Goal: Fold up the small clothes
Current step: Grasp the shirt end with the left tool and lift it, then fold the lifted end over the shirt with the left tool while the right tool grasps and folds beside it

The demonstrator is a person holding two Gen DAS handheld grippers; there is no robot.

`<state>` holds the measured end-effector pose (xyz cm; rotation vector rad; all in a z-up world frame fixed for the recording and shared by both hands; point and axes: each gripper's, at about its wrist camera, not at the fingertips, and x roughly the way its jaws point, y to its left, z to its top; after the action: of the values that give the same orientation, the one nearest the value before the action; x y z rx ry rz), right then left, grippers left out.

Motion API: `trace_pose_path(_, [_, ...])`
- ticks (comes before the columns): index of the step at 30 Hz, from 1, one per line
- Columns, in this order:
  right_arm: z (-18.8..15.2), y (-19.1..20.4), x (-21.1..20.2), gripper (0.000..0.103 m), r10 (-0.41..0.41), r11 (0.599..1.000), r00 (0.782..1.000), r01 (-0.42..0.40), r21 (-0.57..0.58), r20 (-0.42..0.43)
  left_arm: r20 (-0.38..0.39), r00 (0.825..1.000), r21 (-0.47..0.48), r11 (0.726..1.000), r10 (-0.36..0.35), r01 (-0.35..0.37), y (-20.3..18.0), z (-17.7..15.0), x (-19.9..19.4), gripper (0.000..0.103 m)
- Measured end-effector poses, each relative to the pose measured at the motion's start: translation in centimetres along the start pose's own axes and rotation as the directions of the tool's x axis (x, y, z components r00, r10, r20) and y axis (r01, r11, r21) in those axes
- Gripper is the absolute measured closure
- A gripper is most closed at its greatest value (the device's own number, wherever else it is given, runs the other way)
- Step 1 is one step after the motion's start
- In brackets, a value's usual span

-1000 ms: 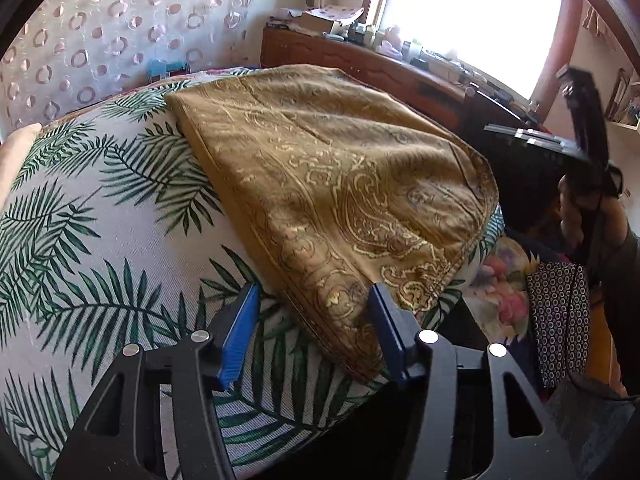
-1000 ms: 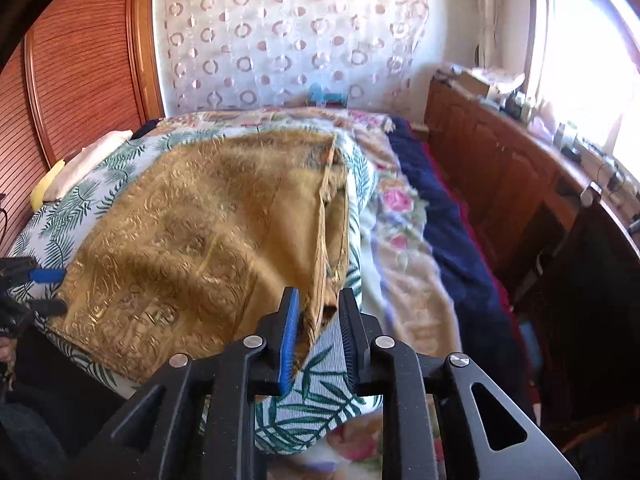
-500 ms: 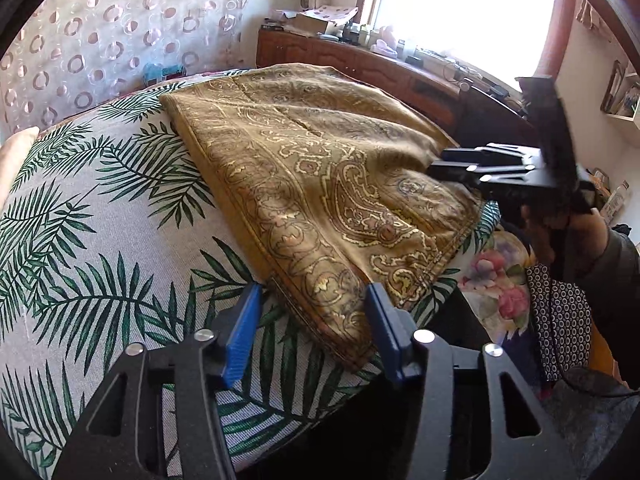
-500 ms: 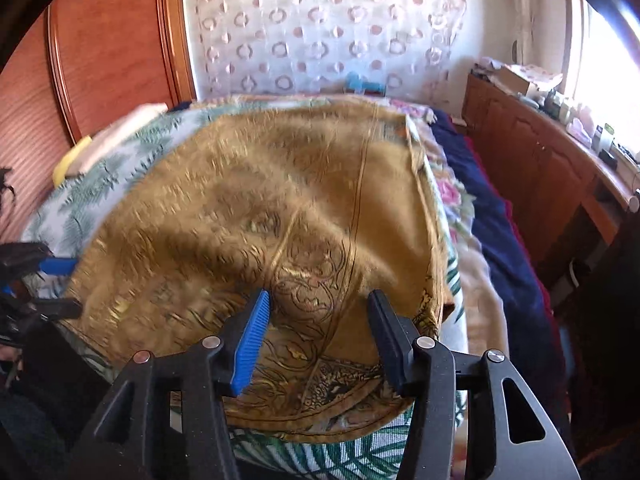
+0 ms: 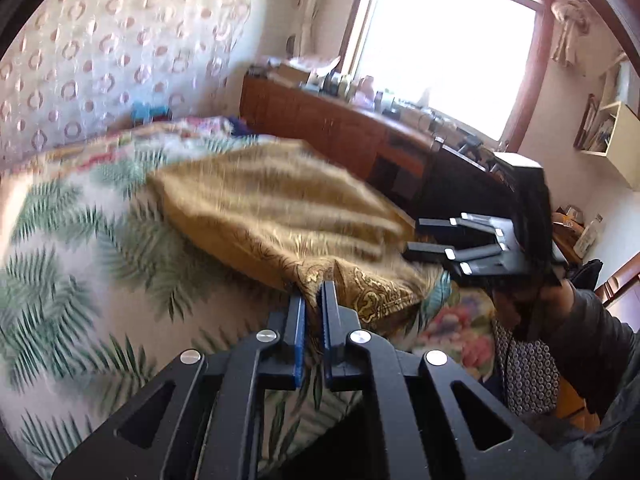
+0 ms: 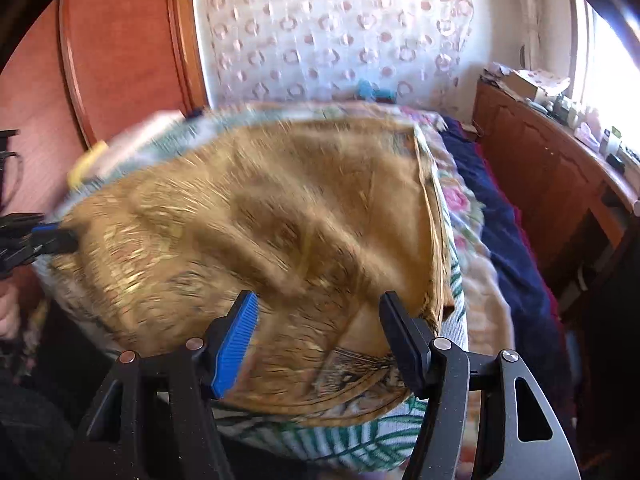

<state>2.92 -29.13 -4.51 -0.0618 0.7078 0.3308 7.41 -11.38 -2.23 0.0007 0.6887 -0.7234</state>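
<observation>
A gold paisley-patterned cloth (image 5: 272, 204) lies spread on the palm-leaf bedspread (image 5: 72, 248). My left gripper (image 5: 312, 292) is shut on the cloth's near corner and lifts it a little off the bed. In the right wrist view the same cloth (image 6: 280, 220) fills the middle, blurred by motion. My right gripper (image 6: 320, 308) is open and empty, its jaws wide apart just above the cloth's near edge. The left gripper also shows in the right wrist view (image 6: 52, 236) at the cloth's left corner. The right gripper also shows in the left wrist view (image 5: 436, 236).
A wooden cabinet (image 6: 548, 168) with small items on top runs along the window side. A wooden headboard (image 6: 128, 40) stands at the left. A navy blanket (image 6: 500, 216) and a floral sheet (image 6: 460, 200) lie between the bed and the cabinet.
My left gripper has closed on the cloth's corner and started lifting it. My right gripper, shut on the cloth's edge a second ago, has opened and now hovers over the cloth.
</observation>
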Motion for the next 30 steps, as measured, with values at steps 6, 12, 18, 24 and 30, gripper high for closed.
trace_pose_path(6, [-0.3,2.3,-2.6,0.038,0.093,0.993,0.996,-0.093,-0.076,0.008,0.06,0.998,0.051,0.999,0.0,-0.003,-1.0,3.9,0.3,0.096])
trace_pose_path(12, [-0.8,2.2,-4.1,0.038,0.116,0.99,0.991,-0.11,-0.093,0.06,0.073,0.997,0.059,0.998,0.012,-0.016,-0.7,5.5,1.0,0.096])
trace_pose_path(18, [-1.8,2.0,-1.5,0.037,0.049,0.986,0.999,-0.048,-0.159,-0.001,0.099,0.995,0.029,0.999,0.011,-0.014,0.1,6.4,0.9,0.096])
trace_pose_path(24, [-1.1,0.1,0.8,0.052,-0.065,0.977,0.997,0.055,-0.208,-0.044,0.111,0.994,0.005,1.0,0.02,-0.021,1.2,6.5,0.5,0.096])
trace_pose_path(30, [4.4,-1.1,0.9,0.096,-0.061,0.965,0.998,0.064,-0.256,0.017,0.129,0.987,-0.024,0.995,0.1,-0.098,3.6,7.6,1.1,0.096])
